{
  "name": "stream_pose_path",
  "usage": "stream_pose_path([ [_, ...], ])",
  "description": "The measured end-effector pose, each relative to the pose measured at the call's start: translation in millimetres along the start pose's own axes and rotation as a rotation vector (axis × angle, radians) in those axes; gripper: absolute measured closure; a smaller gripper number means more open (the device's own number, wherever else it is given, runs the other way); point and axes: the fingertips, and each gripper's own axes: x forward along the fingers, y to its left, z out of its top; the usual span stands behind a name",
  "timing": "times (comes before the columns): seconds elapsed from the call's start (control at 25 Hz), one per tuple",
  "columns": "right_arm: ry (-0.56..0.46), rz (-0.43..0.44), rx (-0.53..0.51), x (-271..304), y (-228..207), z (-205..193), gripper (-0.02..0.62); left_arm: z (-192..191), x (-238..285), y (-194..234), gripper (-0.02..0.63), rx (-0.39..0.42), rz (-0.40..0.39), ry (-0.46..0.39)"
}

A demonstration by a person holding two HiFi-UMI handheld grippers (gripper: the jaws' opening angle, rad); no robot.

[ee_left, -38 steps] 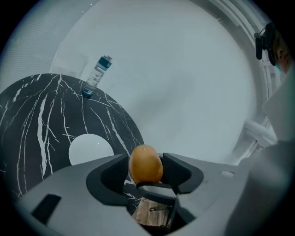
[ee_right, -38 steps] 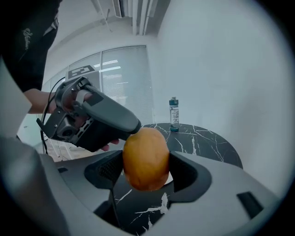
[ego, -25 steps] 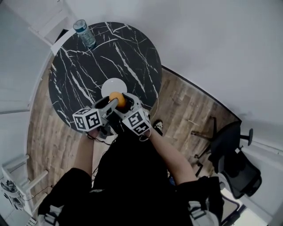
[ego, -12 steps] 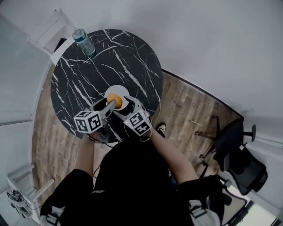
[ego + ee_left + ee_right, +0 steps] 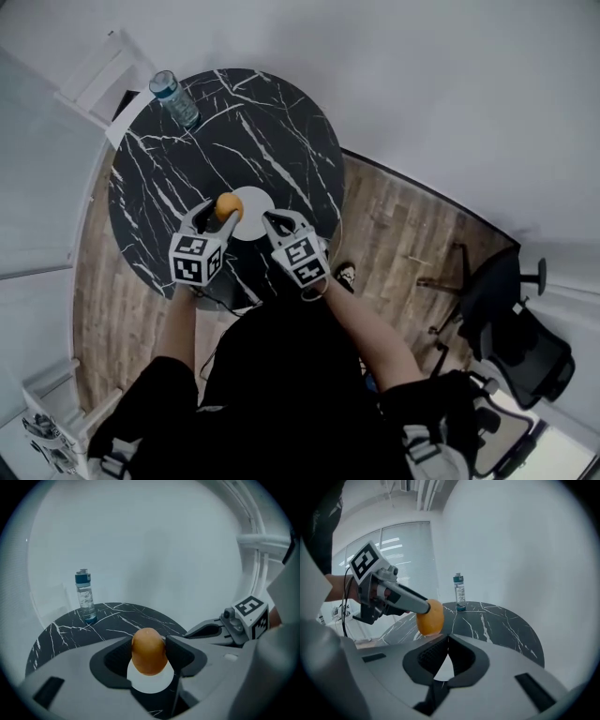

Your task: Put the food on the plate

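An orange, egg-shaped piece of food (image 5: 149, 650) is held up over the table, and my left gripper (image 5: 149, 645) is shut on it, pads pressing both sides. From the head view the food (image 5: 226, 206) hangs at the left rim of the small white plate (image 5: 253, 208) on the black marble table (image 5: 187, 150). My right gripper (image 5: 270, 221) sits just right of the plate, its jaws shut with nothing between them. In the right gripper view its closed tips (image 5: 448, 638) meet below the food (image 5: 430, 617), apart from it.
A clear water bottle with a blue cap (image 5: 174, 84) stands at the table's far left edge. A white ledge (image 5: 98, 70) lies behind the table, and a black office chair (image 5: 511, 328) stands on the wooden floor to the right.
The right gripper has drawn back from the food to the right and shut. The left gripper has carried the food from over the plate's middle to its left rim.
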Motion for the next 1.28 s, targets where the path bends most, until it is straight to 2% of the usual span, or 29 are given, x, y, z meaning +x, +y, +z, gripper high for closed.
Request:
stream_pose_path([
  [0.12,-0.008,-0.014,0.051,-2,-9,2,0.598,1,4,3,0.387,0.064,0.036,0.011],
  [0.48,-0.010,-0.028,0.059,-1,-16,3,0.598,0,21,2,0.387,0.285,0.105,0.032],
  [0.6,-0.011,-0.041,0.069,0,-20,1,0.598,-6,32,-1,0.387,0.391,0.111,0.050],
  [0.8,-0.016,-0.060,0.094,3,-29,-1,0.598,-29,51,-2,0.387,0.582,0.127,0.140],
  [1.28,0.011,-0.085,0.127,0,-40,-15,0.598,-62,83,-4,0.385,0.777,0.126,0.236],
])
